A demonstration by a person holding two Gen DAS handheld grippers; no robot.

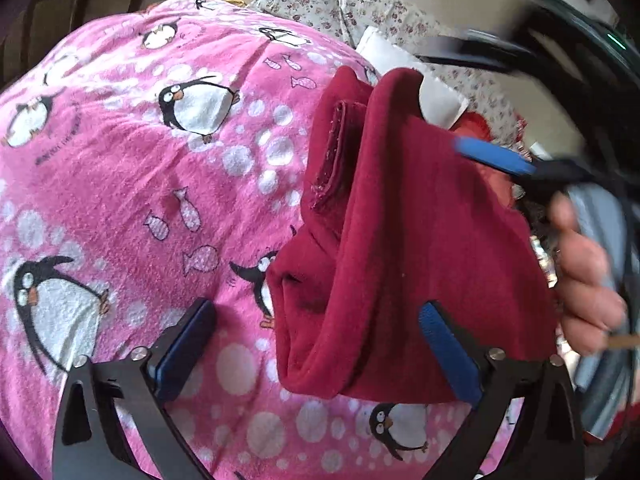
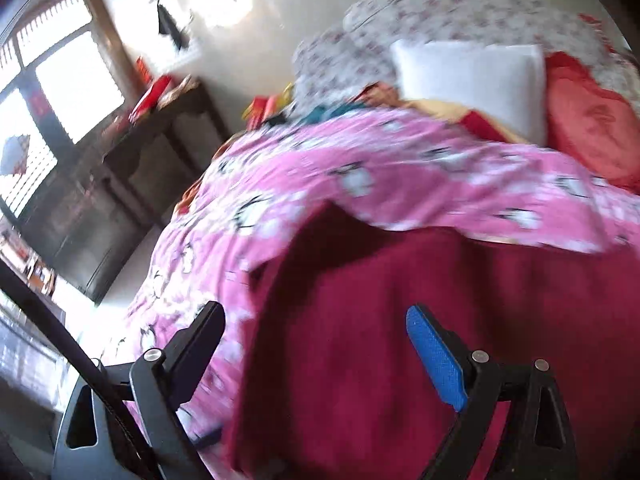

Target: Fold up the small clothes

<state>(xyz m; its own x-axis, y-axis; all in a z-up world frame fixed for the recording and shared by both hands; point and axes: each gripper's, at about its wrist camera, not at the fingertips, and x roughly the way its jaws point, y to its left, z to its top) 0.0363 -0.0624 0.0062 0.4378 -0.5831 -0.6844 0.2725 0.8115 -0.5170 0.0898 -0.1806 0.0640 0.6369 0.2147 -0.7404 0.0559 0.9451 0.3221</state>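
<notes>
Left wrist view: a dark red garment [image 1: 400, 248] lies bunched and partly folded on a pink penguin blanket [image 1: 140, 184] spread over the bed.
Left claw [image 1: 320, 344]: spread wide, holding nothing; its right-side finger sits over the garment's near edge.
Right claw [image 2: 316, 356]: spread apart over the red cloth [image 2: 400, 340], nothing pinched; in the left view it shows only as a blurred blue finger at the garment's far side.
Handling: looks soft, light and floppy, likely fleece; it should sag when lifted, so a pinch at a hem or corner seems best.
Hard to see: the right view is motion-blurred; the garment's shape, sleeves and far edge cannot be made out.
Background: a white pillow [image 2: 472, 76] lies beyond.
</notes>
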